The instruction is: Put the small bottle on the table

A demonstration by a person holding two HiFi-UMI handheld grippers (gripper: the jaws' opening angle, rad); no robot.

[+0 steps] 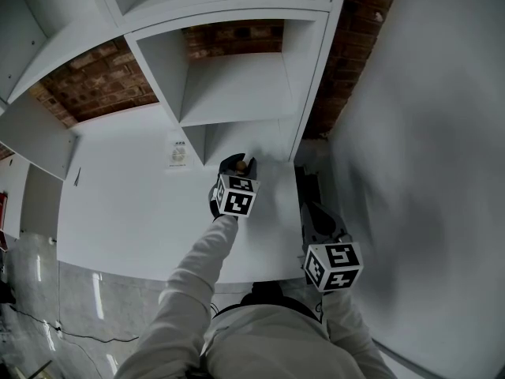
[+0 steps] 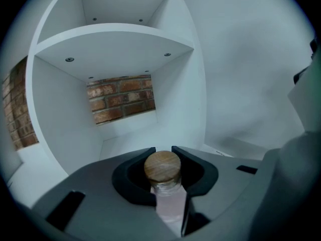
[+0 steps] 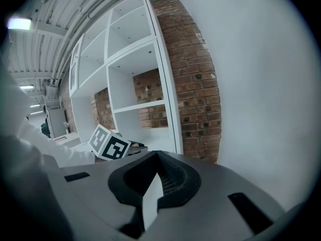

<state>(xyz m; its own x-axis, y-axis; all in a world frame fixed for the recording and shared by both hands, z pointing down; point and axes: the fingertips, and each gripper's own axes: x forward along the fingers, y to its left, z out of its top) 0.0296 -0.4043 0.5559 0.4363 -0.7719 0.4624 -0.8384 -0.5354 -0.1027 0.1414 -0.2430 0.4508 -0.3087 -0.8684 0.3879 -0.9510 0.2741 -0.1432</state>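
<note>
A small clear bottle (image 2: 168, 200) with a round wooden stopper (image 2: 163, 167) stands upright between the jaws of my left gripper (image 2: 163, 149), which is shut on its neck and body. In the head view that gripper (image 1: 239, 166) is held over the white table (image 1: 134, 204), right in front of the shelf unit's lowest compartment, and the stopper (image 1: 251, 164) shows at its tip. My right gripper (image 3: 157, 154) is shut with nothing in it. It hangs lower right (image 1: 314, 215), by the table's right edge. The left gripper's marker cube (image 3: 110, 144) shows in the right gripper view.
A white open shelf unit (image 1: 237, 85) stands at the back of the table, with a brick wall (image 1: 102, 81) behind it. A small printed label (image 1: 177, 152) lies on the table to the left. A plain white wall (image 1: 426, 133) rises on the right.
</note>
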